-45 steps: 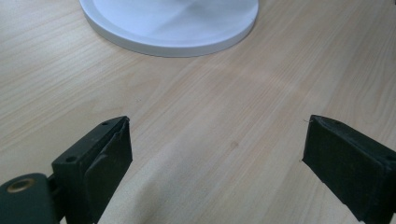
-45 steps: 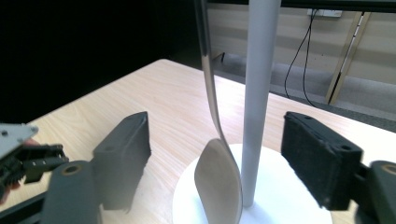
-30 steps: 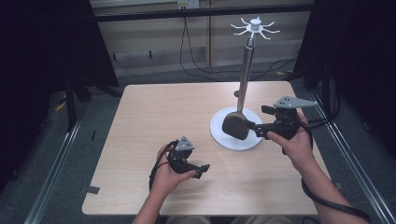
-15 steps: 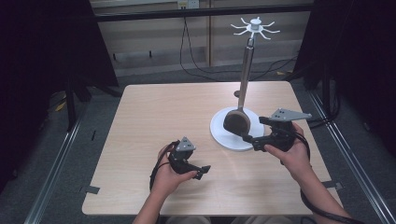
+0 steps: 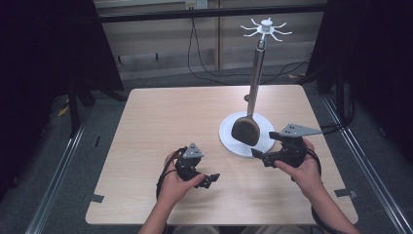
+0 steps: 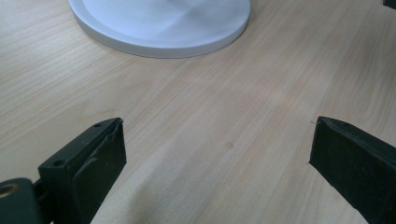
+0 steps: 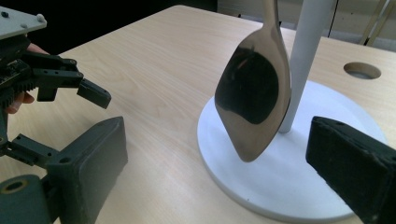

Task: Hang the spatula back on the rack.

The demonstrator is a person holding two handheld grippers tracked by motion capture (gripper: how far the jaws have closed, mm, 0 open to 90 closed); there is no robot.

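Observation:
A white stand [image 5: 233,142] with a round base and a tall pole [image 5: 256,68] rises at the table's right middle, hooks at its top. A large metal spoon [image 5: 245,130] hangs along the pole, bowl down over the base; it shows large in the right gripper view [image 7: 254,88]. My right gripper [image 5: 260,156] sits low beside the base's near edge. Its jaws have just been opening and stand open [image 7: 217,140], the spoon beyond them and not touched. My left gripper [image 5: 211,180] rests open on the table, only bare wood between its jaws [image 6: 217,135].
The light wooden table [image 5: 170,122] has free room at its left and far parts. A round hole [image 7: 362,70] is cut in the tabletop behind the stand. The stand's base [image 6: 159,23] lies ahead of the left gripper. Dark floor and cables surround the table.
The right gripper has drawn back from the spoon's bowl, down and toward the table's near edge. The spoon stays hanging on the stand. The left hand has not moved.

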